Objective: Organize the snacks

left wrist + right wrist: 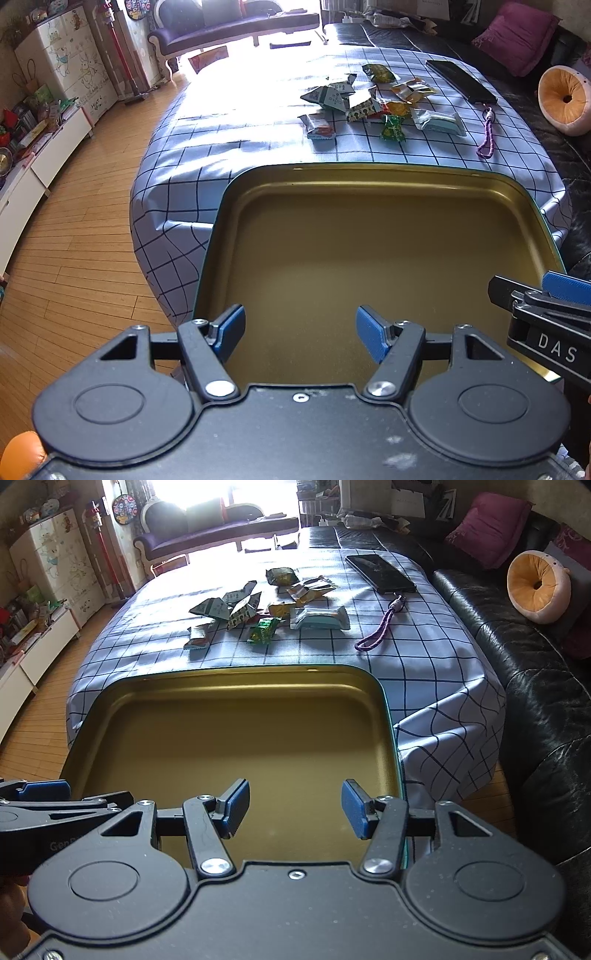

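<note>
A shallow gold-lined tin with a teal rim stands at the near end of the checked tablecloth, and nothing lies in it. Farther up the table is a loose pile of several wrapped snacks, among them a green packet and a pale blue one. My left gripper hangs open over the tin's near left part, nothing between its blue pads. My right gripper hangs open over the near right part, also holding nothing. Each shows at the edge of the other's view.
A black phone with a purple lanyard lies right of the snacks. A black leather sofa with cushions runs along the table's right side. Wooden floor and low cabinets are on the left.
</note>
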`<state>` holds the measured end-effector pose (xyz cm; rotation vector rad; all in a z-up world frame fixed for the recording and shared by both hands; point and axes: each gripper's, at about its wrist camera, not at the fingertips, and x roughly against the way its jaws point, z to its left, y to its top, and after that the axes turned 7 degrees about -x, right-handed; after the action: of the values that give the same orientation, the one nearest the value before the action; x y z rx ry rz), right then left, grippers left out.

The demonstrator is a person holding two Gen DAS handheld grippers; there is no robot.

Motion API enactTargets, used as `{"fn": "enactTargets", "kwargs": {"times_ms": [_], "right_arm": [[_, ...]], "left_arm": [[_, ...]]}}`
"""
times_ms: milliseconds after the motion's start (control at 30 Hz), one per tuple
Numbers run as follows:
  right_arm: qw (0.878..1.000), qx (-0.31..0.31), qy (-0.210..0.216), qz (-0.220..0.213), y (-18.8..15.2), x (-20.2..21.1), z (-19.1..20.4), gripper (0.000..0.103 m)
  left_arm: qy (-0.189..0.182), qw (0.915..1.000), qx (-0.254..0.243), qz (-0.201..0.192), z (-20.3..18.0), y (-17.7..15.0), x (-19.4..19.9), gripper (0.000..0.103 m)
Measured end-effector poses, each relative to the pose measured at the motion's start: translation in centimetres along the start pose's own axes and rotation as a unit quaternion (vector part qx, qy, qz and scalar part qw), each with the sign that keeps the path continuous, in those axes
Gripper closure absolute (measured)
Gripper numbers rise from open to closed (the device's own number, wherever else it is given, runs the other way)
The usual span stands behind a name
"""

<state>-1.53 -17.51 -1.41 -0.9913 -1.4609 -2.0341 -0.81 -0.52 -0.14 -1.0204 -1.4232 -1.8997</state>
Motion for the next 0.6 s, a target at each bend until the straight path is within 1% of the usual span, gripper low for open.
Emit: {"fn": "enactTargets", "kwargs": {"times_ms": [267, 433, 600], "right_arm": [[1.0, -0.004, 0.001, -0.006, -0.03, 0.15, -0.06, 0.044], [1.0, -0.006, 0.004, -0.025, 0.07, 0.55, -0.07, 0.045], [1.0, -0.009, 0.002, -0.022, 0.32, 0.26, 0.01, 0.047]], "left_arm": [[0.006, 1.0, 0.003, -0.007, 0.13, -0.01, 0.13, 0.033], [0.016, 0.9998, -0.004, -0.008, 0.06, 0.2, 0.1, 0.033], [0.014, 0.9999, 0.002, -0.009, 0.37, 0.38, 0.05, 0.033]]}}
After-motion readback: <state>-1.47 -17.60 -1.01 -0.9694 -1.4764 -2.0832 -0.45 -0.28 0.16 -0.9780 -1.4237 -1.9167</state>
